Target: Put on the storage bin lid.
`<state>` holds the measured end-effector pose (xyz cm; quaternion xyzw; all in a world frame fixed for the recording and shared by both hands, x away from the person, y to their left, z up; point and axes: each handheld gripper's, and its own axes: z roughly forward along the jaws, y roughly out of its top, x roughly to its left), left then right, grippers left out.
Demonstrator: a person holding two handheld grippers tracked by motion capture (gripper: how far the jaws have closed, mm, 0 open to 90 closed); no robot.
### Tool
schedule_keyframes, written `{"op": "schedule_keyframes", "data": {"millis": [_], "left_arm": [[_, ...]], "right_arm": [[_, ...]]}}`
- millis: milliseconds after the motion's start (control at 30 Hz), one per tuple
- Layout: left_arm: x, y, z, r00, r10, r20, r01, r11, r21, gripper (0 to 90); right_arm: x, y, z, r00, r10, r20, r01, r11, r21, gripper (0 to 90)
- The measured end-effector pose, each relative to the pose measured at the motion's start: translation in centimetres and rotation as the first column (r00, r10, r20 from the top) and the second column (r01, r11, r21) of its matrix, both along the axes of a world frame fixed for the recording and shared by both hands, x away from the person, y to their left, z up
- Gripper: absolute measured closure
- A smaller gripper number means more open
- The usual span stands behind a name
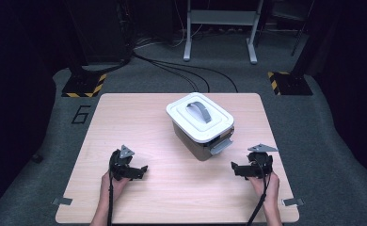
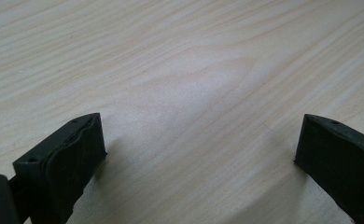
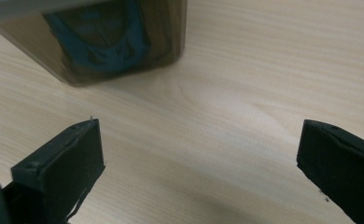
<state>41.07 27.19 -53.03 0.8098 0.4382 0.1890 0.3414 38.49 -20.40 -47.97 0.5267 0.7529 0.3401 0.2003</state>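
A smoky translucent box [image 1: 201,141] with a white lid [image 1: 199,117] and a grey handle [image 1: 199,110] stands on the wooden table [image 1: 125,122], right of centre. A grey latch [image 1: 220,145] sticks out at its near right side. In the right gripper view the box wall [image 3: 110,42] shows something blue inside. My left gripper [image 1: 143,171] rests at the near left, open, with bare wood between its jaws [image 2: 199,140]. My right gripper [image 1: 234,167] rests at the near right, open, pointing toward the box, a short way from it.
The table stands on grey carpet. Black cables [image 1: 181,70] run across the floor behind it. A metal frame [image 1: 221,28] and stand bases with yellow-black tape [image 1: 85,84] lie beyond the far edge. Bare wood spreads between and in front of the grippers.
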Motion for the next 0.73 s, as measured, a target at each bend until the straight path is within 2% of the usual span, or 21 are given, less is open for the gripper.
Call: {"op": "schedule_keyframes", "data": {"millis": [200,367,433,467,733], "left_arm": [[0.0,0.0,0.0,1.0,0.0,0.0,0.0,1.0,-0.001,1.4],[0.0,0.0,0.0,1.0,0.0,0.0,0.0,1.0,0.0,1.4],[0.0,0.0,0.0,1.0,0.0,0.0,0.0,1.0,0.0,1.4],[0.0,0.0,0.0,1.0,0.0,0.0,0.0,1.0,0.0,1.4],[0.0,0.0,0.0,1.0,0.001,0.0,-0.001,1.0,-0.001,1.3]], "right_arm": [[-0.8,0.1,-2.6,0.9992,-0.031,0.028,0.032,0.9977,-0.06,0.0],[-0.9,0.2,-4.1,0.9986,-0.051,0.015,0.052,0.9964,-0.067,0.0],[-1.0,0.1,-4.7,0.9991,-0.042,0.008,0.043,0.9966,-0.07,0.0],[-1.0,0.1,-5.0,0.9992,-0.039,0.008,0.04,0.9976,-0.057,0.0],[-1.1,0.0,-5.0,0.9994,-0.033,0.013,0.033,0.9981,-0.051,0.0]]}}
